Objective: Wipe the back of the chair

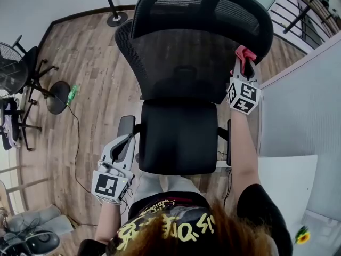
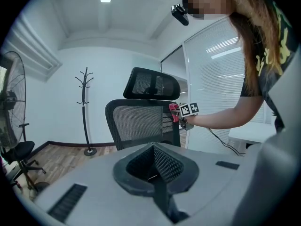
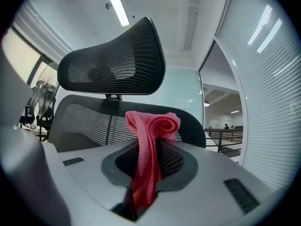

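– What did it look like from where you stood?

– Closest to her, the left gripper [image 1: 123, 145] hung low by the armrest [image 1: 126, 126], beside the seat [image 1: 178, 137]. Its jaws were pressed together on nothing and it touched no part of the chair.

– So nothing steadied the chair?

– Nothing I could see. It looked to me like a swivel chair, so a firm sideways push might have turned it away from her and the stroke would have skidded off.

– And the other one?

– The right gripper [image 1: 244, 68] was up at the right edge of the backrest [image 1: 181, 63], clamped on a pink cloth [image 1: 244, 53]. The cloth sat at that edge, just under the headrest [image 1: 202, 4]. I couldn't tell whether it was pressing on the mesh.

– Was the hold sound?

– Only fairly, I thought. The cloth [image 3: 151, 126] was bunched into a narrow roll, with just a small fold sticking out past the jaws. Mesh drags on fabric, so a long pull could have tugged it loose. With so little cloth showing, the hard nose of the gripper might also have rubbed the mesh.

– Anything beyond that?

– A coat stand base [image 1: 116, 19] on the floor, well clear of her.
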The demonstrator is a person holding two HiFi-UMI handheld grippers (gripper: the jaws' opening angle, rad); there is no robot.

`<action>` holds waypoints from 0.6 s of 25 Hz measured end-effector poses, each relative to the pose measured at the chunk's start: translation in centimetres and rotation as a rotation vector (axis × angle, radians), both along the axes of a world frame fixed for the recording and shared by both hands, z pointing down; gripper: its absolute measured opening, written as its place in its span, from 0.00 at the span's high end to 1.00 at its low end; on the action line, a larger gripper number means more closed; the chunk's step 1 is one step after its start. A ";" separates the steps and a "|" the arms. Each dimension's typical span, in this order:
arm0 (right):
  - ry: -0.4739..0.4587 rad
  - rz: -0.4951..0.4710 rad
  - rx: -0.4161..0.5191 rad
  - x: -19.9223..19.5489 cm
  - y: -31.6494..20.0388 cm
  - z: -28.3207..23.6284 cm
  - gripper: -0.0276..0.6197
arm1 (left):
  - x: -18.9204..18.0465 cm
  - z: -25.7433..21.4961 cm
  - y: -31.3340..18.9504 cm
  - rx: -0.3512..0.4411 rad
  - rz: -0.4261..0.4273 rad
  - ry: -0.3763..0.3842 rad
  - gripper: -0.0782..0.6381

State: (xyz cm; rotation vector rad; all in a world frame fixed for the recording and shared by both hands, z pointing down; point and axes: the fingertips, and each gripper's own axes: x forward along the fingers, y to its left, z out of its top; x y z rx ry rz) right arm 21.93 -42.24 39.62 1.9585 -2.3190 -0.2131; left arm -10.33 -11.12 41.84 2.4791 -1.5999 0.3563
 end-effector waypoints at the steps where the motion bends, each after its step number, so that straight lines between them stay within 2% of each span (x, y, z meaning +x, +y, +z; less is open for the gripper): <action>1: -0.005 -0.006 0.002 -0.4 0.0 0.0 0.86 | 0.0 0.1 0.1 -0.005 -0.001 -0.003 0.90; 9: -0.024 -0.050 0.011 -4.2 -0.2 0.5 0.86 | -0.1 0.4 0.6 -0.025 -0.003 -0.008 0.90; 15: -0.041 -0.063 0.015 -6.6 0.0 0.2 0.86 | -1.7 0.1 0.8 -0.023 -0.016 -0.006 0.90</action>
